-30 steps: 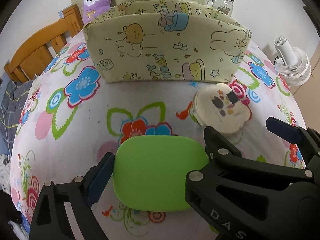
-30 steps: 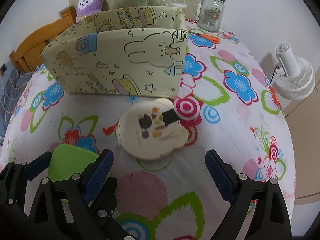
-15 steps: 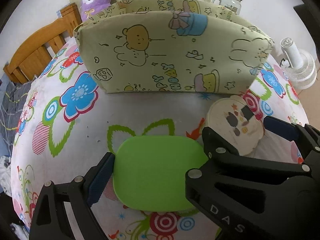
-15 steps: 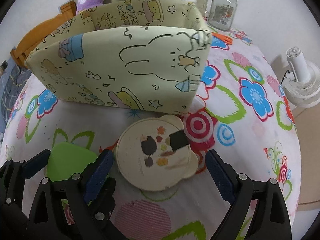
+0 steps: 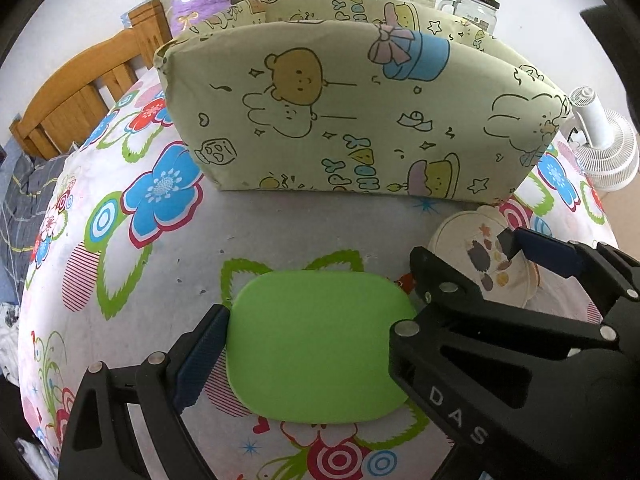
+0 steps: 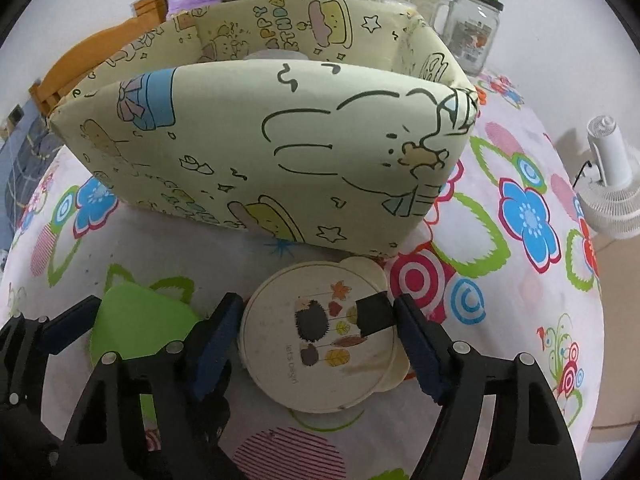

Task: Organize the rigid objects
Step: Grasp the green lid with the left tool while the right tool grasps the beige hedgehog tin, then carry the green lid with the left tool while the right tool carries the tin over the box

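A table is covered by a white tablecloth (image 5: 120, 264) printed with blue, red and green flowers. On it a pale fabric storage bin (image 6: 280, 152) is stood, printed with cartoon bears and rabbits; "HAPPY BIRTHDAY" can be partly read on its inner back wall. The rim of something pale is glimpsed inside, but what it is cannot be told. Behind the bin a glass mason jar (image 6: 470, 36) with a green lid is seen; its label is too small to read.

Near the front of the bin a flat green lid-like piece (image 5: 320, 344) is lain on the cloth. It is clamped between the pads of the left gripper (image 5: 316, 332), which press on its two sides. Only the letters "DAS" are made out on that gripper's black body.

Just beside the green piece, close to the bin's front right corner, a round cream container (image 6: 320, 336) with ear-like tabs is set. Its lid is printed with hedgehogs, leaves and the words "let's Design". It is straddled by the right gripper (image 6: 316, 332), whose jaws are closing around it; whether the pads press yet cannot be told.
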### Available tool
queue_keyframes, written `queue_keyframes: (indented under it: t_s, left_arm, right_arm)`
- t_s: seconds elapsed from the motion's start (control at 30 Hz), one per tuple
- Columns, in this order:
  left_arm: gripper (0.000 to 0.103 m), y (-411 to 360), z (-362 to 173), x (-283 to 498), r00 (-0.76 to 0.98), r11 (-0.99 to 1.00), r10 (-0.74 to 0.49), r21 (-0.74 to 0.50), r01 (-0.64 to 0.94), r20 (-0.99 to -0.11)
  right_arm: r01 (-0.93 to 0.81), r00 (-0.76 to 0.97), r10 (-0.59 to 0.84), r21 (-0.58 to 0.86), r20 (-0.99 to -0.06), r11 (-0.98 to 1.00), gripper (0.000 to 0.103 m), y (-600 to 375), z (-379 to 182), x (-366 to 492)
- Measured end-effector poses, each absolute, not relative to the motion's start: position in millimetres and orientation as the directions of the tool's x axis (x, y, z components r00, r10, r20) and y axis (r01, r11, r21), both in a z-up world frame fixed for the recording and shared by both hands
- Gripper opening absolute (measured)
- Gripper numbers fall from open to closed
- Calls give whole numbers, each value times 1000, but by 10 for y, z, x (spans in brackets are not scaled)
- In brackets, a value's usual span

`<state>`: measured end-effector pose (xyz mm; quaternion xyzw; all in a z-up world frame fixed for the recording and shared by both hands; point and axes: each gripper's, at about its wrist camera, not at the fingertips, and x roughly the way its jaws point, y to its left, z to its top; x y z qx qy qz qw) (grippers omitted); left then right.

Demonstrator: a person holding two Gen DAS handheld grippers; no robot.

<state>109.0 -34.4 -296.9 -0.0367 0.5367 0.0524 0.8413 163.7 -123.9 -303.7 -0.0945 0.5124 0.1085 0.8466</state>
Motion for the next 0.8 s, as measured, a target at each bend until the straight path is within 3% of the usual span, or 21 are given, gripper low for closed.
queue_keyframes:
  t_s: [0.8]
  left_arm:
    - [95, -556, -2622, 831, 465, 996, 36, -4, -84, -885]
  right_arm:
    - [-165, 484, 83, 3, -871, 986, 76, -1361, -2696, 1229]
